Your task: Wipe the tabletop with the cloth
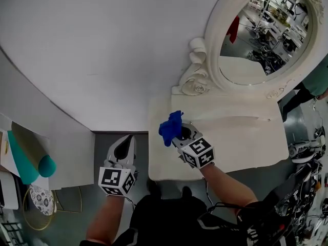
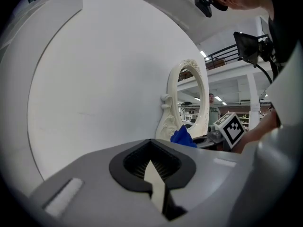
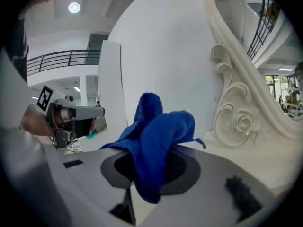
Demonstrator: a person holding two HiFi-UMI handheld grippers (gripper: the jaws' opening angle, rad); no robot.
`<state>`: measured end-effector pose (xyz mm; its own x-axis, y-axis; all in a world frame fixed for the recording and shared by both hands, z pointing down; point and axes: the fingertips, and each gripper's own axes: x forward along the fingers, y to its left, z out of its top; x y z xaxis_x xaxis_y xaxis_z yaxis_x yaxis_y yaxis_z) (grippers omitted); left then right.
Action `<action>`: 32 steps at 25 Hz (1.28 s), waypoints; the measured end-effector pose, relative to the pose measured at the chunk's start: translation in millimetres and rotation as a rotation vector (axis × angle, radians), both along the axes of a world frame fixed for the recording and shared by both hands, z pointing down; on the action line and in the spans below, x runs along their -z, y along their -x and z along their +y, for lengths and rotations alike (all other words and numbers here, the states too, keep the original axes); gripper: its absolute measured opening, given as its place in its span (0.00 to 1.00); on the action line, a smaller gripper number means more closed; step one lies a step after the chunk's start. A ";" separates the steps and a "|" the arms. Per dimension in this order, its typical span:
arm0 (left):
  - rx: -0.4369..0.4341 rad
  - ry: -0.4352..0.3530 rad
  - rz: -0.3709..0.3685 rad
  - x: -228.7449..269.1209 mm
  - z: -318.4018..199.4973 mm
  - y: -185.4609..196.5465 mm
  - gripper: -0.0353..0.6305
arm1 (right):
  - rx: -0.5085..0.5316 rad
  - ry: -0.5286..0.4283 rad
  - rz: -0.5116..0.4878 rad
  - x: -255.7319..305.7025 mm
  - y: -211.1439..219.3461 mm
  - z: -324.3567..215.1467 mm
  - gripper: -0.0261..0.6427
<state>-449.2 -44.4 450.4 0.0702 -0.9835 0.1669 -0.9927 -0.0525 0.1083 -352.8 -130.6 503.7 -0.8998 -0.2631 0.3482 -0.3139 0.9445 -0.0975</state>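
**Cloth pinched over the table**

In my head view the cream tabletop (image 1: 246, 142) runs toward 3 o'clock, with the mirror (image 1: 266, 29) at its back at 1 o'clock. My left gripper (image 1: 125, 146) hangs off the table's edge at 7 o'clock, jaws pressed together on nothing. My right gripper (image 1: 180, 133) pinches the bunched blue cloth (image 1: 170, 126) over the table's left end.

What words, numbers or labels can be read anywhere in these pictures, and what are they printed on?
No text can be read.
The left gripper and the right gripper each carry a cube with black-and-white square patterns: these are markers, not letters or numbers.
The distant person's green shirt bears a pale print across the chest, too small and blurred to read.
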 end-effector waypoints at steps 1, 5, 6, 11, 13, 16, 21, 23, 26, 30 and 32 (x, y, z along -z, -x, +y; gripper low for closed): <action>-0.008 0.008 0.005 -6.9 -1.3 3.4 0.06 | 0.002 0.006 0.016 -10.1 7.1 -1.0 0.20; -0.043 0.044 0.031 -37.1 -4.5 14.5 0.06 | 0.017 0.027 0.086 -51.0 33.9 -1.0 0.20; -0.047 0.055 0.037 -44.8 -5.5 18.2 0.06 | 0.018 0.034 0.104 -61.4 40.0 -1.5 0.20; -0.071 0.092 0.047 -71.4 -9.1 33.2 0.06 | 0.022 0.054 0.191 -107.5 68.6 -11.7 0.20; -0.081 0.105 0.051 -78.5 -7.2 36.6 0.06 | 0.013 0.063 0.225 -123.7 75.7 -15.8 0.20; -0.098 0.122 0.059 -87.5 -4.4 39.6 0.06 | -0.008 0.081 0.273 -146.3 81.0 -22.7 0.20; -0.120 0.137 0.073 -95.4 -1.4 44.8 0.06 | -0.061 0.122 0.339 -174.2 79.8 -34.5 0.20; -0.124 0.142 0.078 -97.6 -0.7 46.8 0.06 | -0.071 0.131 0.361 -182.6 77.5 -35.2 0.20; -0.128 0.147 0.081 -100.0 -0.2 48.0 0.06 | -0.080 0.146 0.359 -186.9 75.1 -33.3 0.20; -0.138 0.141 0.082 -94.9 -0.3 47.3 0.06 | -0.078 0.166 0.361 -187.3 70.6 -21.4 0.20; -0.140 0.134 0.090 -90.5 0.9 44.3 0.06 | -0.063 0.177 0.365 -187.6 65.4 -8.1 0.20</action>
